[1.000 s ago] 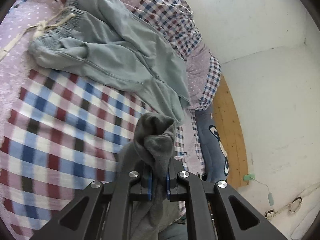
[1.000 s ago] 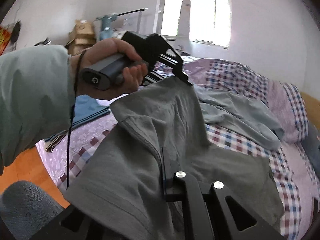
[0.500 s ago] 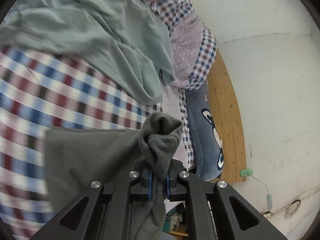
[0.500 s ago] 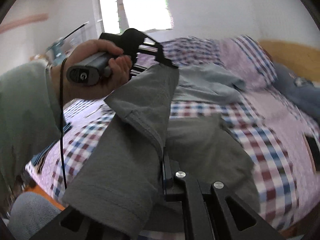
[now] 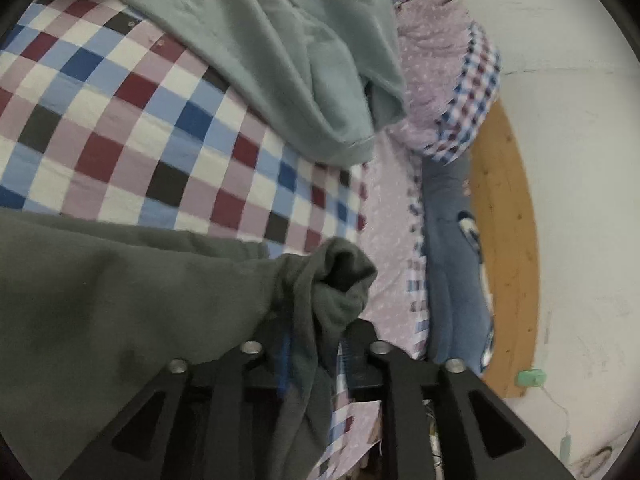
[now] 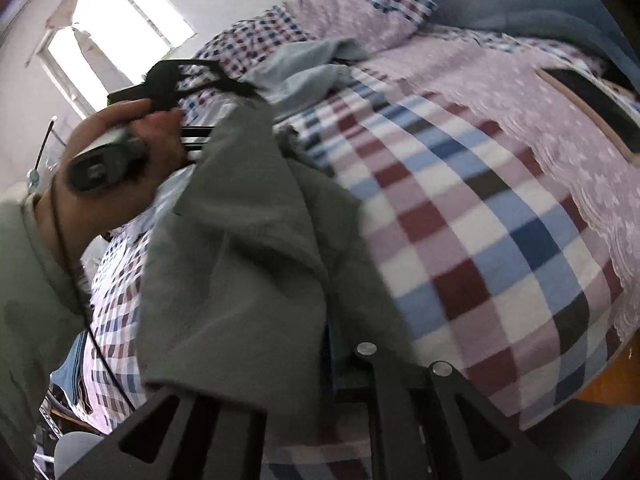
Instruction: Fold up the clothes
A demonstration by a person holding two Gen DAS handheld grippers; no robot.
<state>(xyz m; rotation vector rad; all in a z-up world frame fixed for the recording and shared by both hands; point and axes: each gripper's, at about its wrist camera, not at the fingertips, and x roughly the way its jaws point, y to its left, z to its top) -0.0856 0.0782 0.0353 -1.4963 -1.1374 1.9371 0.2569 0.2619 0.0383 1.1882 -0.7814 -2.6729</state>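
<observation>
Under the dark grey garment (image 6: 240, 280), right hand-held gripper (image 6: 332, 344) fingertips stay hidden.

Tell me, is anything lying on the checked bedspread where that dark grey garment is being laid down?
Nothing visible is. The dark grey garment, in both the left gripper and the right gripper, comes down onto bare checked bedspread. The pale green garment lies farther up the bed, apart from it.

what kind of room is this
Most likely a bedroom in a home: a bed under a checked quilt, a pillow by the wooden headboard, and a window behind. Loose clothes lie on the bed.
</observation>
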